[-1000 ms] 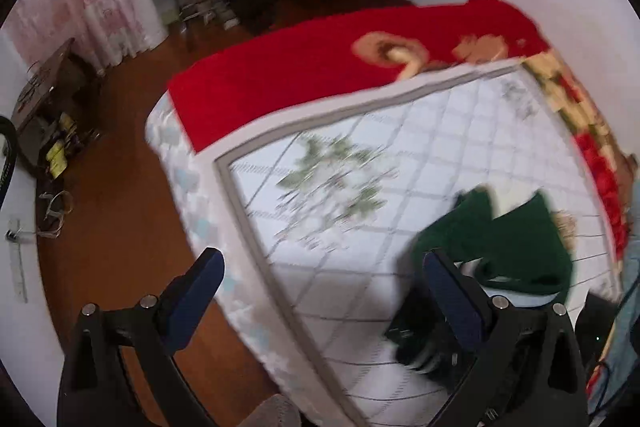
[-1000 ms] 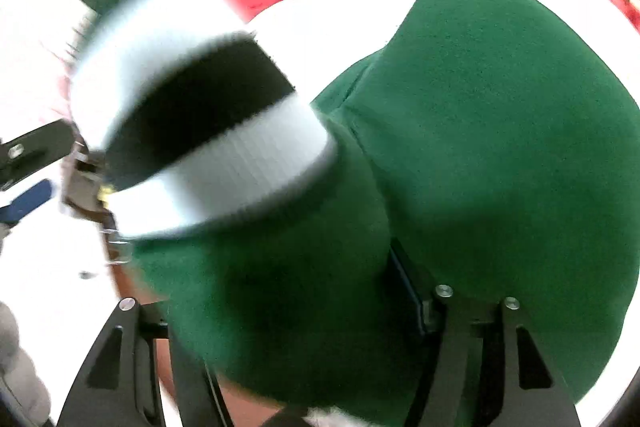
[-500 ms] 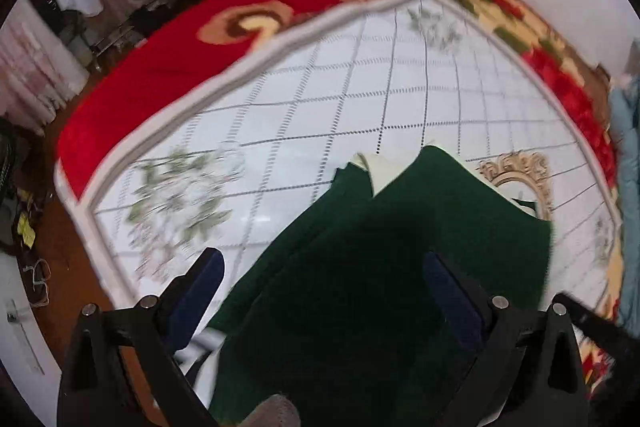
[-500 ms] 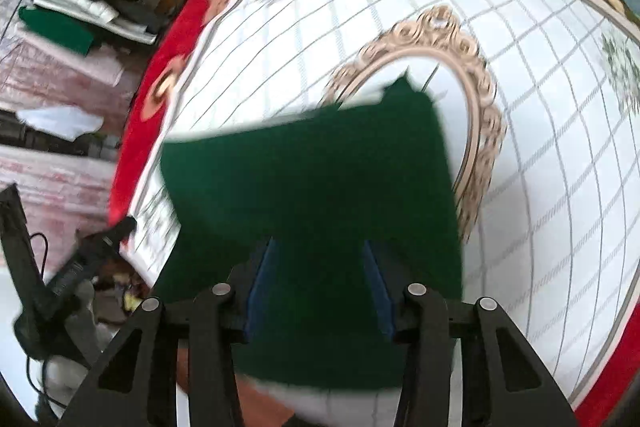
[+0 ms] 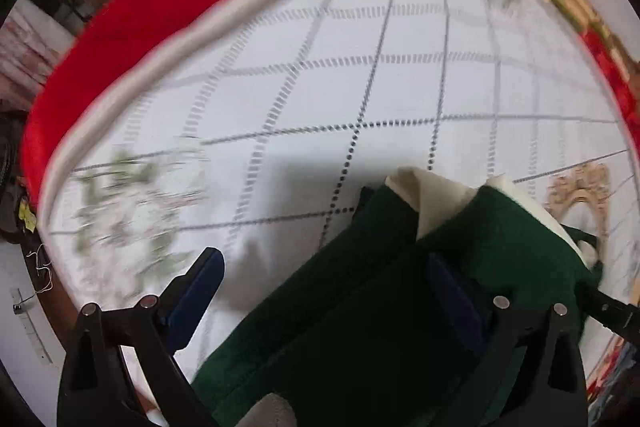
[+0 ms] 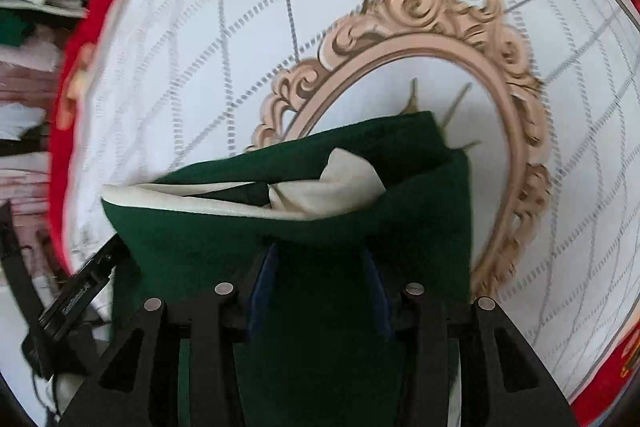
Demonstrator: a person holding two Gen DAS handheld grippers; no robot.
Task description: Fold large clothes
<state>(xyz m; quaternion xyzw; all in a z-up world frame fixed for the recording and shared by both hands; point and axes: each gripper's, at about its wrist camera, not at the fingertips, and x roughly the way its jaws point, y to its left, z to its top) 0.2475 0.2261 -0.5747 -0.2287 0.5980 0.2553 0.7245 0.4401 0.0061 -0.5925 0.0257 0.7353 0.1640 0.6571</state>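
a bed (image 5: 304, 39), seemingly red-edged, bears a white quilt (image 6: 560, 75) and green garment (image 6: 304, 247).

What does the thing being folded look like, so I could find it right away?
Start at the big bed cover, white with grey grid lines and a red border. Near its printed tan scroll frame lies the dark green garment, with the right gripper clamped on it. It is the only green cloth there, and its cream lining peeks out.
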